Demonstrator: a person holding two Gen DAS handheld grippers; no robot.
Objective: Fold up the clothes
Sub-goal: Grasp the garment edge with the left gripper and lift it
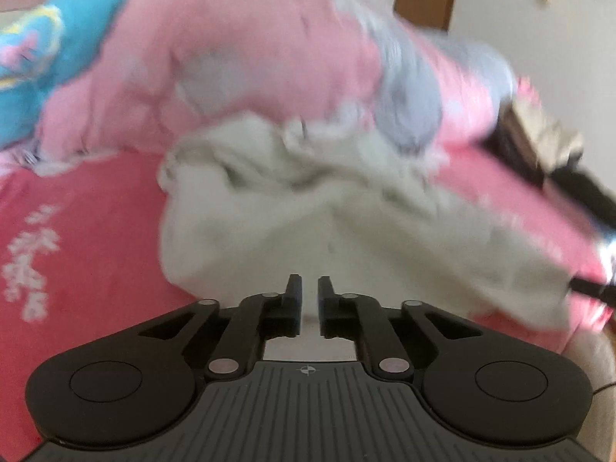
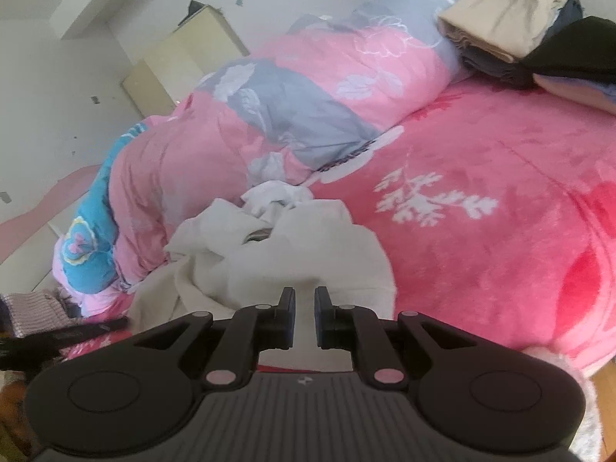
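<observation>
One cream-white garment lies crumpled on the bed, rumpled into several folds, its far end bunched up against the rolled quilt. In the left wrist view the same garment fills the middle of the frame, blurred, spreading down to just ahead of the fingertips.

The right gripper hangs right over the near edge of the cloth, its two fingers drawn close with only a narrow slot between them; nothing shows in that slot, and whether the tips touch the fabric cannot be told. The left gripper sits just short of the garment too, two fingers nearly together, a thin gap between the pads, no cloth visibly pinched.

Beneath it all is one pink blanket covering the bed, with a white leaf print. One quilt, pink and grey with a blue end, lies rolled along the far side. At the far right corner sits one stack of folded clothes: a beige piece on top, dark grey under it, a black one beside; the exact count is hard to tell. One pale cabinet stands against the wall behind.
</observation>
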